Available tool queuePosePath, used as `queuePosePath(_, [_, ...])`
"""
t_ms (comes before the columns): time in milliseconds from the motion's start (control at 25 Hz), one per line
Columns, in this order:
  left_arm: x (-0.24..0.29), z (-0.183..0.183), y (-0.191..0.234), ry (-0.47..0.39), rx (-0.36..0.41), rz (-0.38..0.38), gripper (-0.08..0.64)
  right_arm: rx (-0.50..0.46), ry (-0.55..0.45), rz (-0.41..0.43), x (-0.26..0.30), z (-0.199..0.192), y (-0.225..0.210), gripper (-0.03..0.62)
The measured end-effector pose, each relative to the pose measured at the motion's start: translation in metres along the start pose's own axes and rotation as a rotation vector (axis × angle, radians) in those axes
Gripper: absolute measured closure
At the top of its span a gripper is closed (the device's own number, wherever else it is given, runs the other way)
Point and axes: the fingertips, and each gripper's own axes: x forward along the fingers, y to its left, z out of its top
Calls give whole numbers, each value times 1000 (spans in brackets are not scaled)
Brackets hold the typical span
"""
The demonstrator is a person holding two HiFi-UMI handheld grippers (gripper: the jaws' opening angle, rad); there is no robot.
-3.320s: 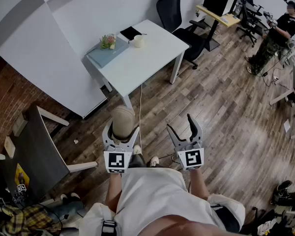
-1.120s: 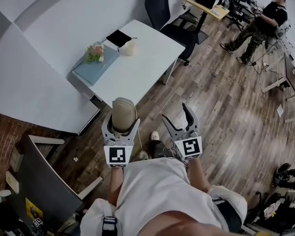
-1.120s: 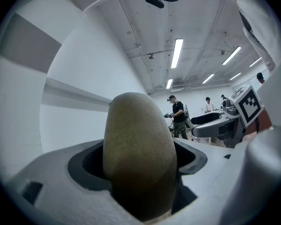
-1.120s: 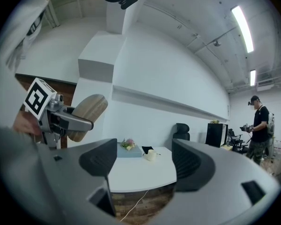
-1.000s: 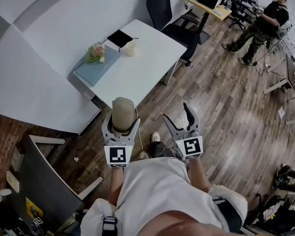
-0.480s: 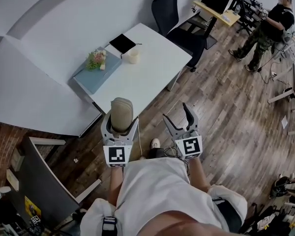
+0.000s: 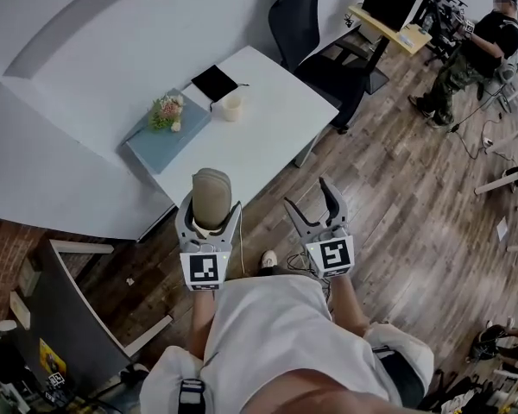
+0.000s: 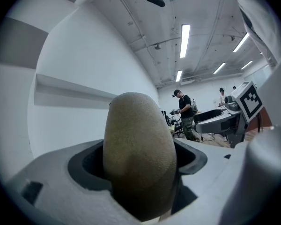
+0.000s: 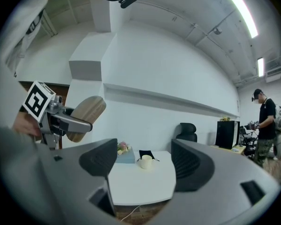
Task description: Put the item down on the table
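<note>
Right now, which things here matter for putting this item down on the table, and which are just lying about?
Job: tan oval item, left gripper clamped on it, white table.
Lying about: cup, black pouch, flowers, pale blue box, office chair.

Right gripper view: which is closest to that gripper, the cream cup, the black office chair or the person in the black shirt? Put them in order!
1. Cream cup, middle, on the white table.
2. Black office chair, behind the table, slightly right.
3. Person in the black shirt, far right.
</note>
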Motion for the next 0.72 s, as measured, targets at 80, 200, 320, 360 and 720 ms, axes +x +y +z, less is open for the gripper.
queuePosePath(80, [6,3,-3,2,7,7,163,2,-4,10,3,1,-8,230])
queuePosePath(200, [11,4,-6,8,8,17,163,2,-13,24,8,1,-14,232])
queuePosePath(320, [16,2,-5,20,12,22,163,8,-16,38,15,-1,-17,233])
queuePosePath(360, [17,1,-4,23,13,24,163,11,-13,42,17,-1,-16,233])
queuePosePath(720, [40,-6,8,29,10,11,163,15,10,40,41,-11,-21,238])
